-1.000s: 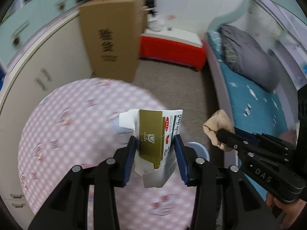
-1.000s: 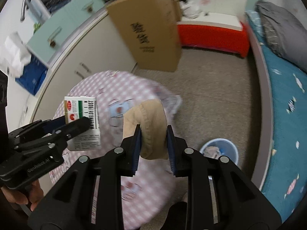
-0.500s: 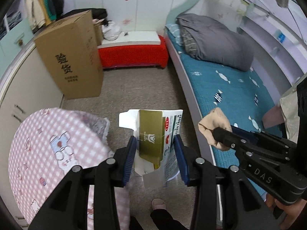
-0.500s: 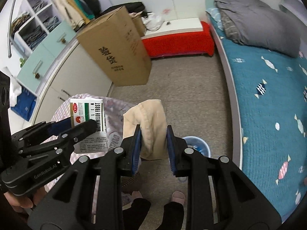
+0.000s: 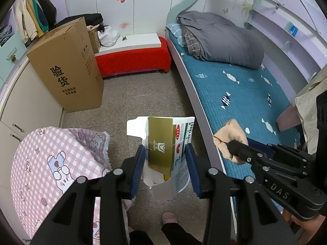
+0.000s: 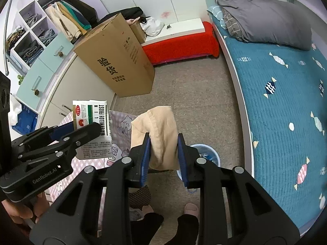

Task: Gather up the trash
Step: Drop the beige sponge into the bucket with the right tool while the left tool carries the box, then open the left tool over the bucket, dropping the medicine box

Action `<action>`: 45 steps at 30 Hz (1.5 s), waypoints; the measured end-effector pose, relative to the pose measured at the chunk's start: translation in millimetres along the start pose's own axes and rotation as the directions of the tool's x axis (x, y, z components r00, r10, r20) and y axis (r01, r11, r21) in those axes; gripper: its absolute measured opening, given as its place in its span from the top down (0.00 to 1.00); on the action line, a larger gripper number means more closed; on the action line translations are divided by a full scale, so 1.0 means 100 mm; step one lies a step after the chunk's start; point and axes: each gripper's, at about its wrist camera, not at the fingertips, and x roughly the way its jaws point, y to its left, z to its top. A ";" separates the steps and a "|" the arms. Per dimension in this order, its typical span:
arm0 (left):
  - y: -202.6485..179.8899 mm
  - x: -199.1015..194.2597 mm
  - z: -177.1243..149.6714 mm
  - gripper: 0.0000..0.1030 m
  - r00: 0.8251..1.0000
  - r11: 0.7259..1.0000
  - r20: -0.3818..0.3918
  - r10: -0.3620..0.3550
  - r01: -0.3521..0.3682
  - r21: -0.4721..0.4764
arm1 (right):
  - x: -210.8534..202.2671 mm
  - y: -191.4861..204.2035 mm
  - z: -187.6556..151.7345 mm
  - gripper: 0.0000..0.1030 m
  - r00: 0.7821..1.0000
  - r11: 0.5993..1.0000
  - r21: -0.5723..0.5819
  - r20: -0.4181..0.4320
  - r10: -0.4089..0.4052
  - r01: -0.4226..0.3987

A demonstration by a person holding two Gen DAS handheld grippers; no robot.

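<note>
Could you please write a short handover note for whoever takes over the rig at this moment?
Left gripper: shut on the opened medicine box, held in the air beside the pink checked table.
Right gripper: shut on the beige cloth, held above the floor.
The blue-rimmed bin sits on the floor below and just right of the right gripper, by the bed.
Done: both pieces picked up.
Left: bring each over the bin and release; neither has been dropped yet.

We see our right gripper (image 6: 164, 153) clamped on a beige cloth (image 6: 157, 130) above the blue bin (image 6: 212, 156). Our left gripper (image 6: 90, 127) pinches a white medicine box (image 6: 92, 114) over the checked table (image 6: 120, 122).
</note>
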 end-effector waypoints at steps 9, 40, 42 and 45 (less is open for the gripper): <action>0.02 0.05 0.03 0.61 1.000 1.000 -0.011 0.010 -0.010 -0.001 | 0.04 -0.05 0.03 0.42 1.000 0.999 0.037 0.000 -0.021 0.021; -0.33 0.20 0.02 0.61 0.999 0.997 -0.041 -0.004 0.008 0.078 | -0.26 -0.47 -0.05 0.33 0.997 0.993 0.115 0.065 -0.048 0.041; -0.38 0.20 0.02 0.60 0.999 0.996 -0.041 -0.008 0.012 0.086 | -0.30 -0.52 -0.06 0.33 0.996 0.992 0.120 0.073 -0.050 0.041; -0.45 0.22 0.04 0.58 0.999 0.995 -0.048 -0.013 0.018 0.094 | -0.36 -0.58 -0.07 0.33 0.995 0.991 0.130 0.089 -0.053 0.041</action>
